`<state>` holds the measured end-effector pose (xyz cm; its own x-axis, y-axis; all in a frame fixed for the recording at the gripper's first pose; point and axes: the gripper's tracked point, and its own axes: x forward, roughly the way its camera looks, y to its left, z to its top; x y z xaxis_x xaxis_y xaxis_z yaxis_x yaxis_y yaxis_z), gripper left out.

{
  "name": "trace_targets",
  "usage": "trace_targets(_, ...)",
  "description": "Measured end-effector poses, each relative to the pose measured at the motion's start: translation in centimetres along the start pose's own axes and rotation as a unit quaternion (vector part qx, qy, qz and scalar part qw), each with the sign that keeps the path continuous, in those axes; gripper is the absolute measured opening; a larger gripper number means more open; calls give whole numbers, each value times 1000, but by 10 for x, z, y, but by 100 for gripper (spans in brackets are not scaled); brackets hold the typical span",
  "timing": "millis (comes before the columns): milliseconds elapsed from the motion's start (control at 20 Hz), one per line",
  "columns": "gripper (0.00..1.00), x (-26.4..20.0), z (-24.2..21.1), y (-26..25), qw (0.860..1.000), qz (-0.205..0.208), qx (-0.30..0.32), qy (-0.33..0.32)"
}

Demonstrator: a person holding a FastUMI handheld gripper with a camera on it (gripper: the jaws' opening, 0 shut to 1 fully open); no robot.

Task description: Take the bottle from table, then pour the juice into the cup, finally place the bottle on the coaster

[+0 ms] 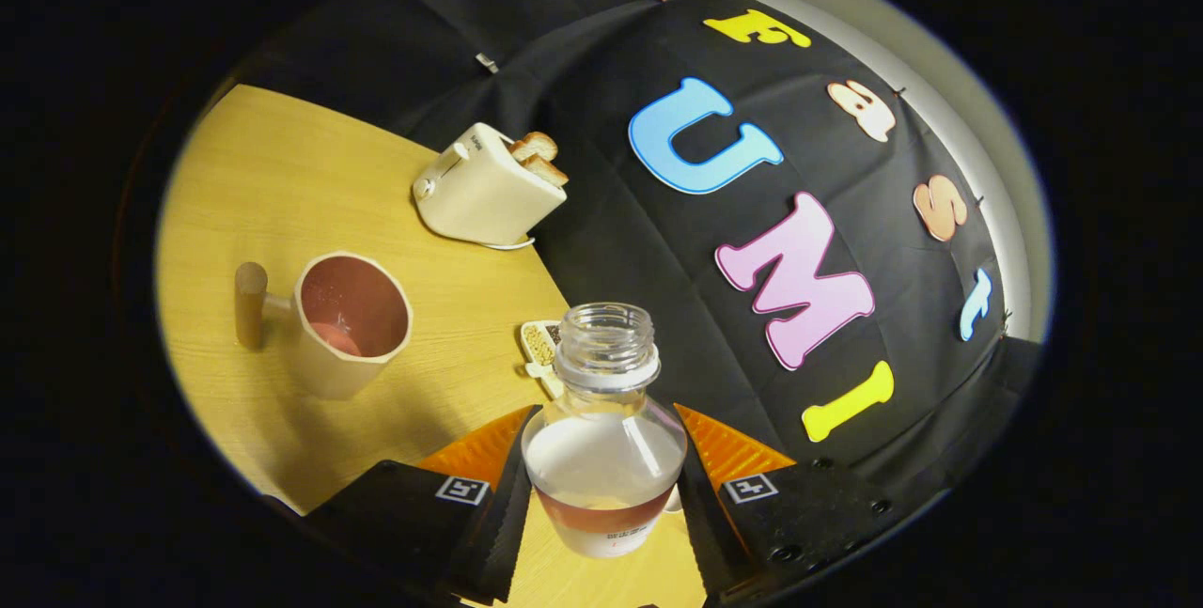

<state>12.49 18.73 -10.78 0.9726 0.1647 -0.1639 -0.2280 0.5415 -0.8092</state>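
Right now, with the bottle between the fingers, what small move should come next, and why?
Probably carry the bottle sideways toward the cup and bring its open mouth above the rim. The gripper has both fingers pressed on the bottle, which has no cap and holds a little juice low down. The cup stands apart on the table, with some red liquid inside.

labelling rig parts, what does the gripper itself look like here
The gripper has two fingers with sawtooth-ridged inner edges. Behind each finger sits a ribbed, wedge-shaped panel. Each dark body block carries a small square black-and-white marker tag, and the right block shows a few small round screw holes. No cables are visible.
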Motion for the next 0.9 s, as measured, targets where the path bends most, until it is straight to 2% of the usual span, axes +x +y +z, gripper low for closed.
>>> trace_targets(300, 75, 16, 2, 24, 997, 18, -76, 4)
trace_targets(650, 75, 25, -1, 55, 986, 57, -155, -1)
trace_targets(900, 74, 32, 4, 59, 977, 64, -203, -10)
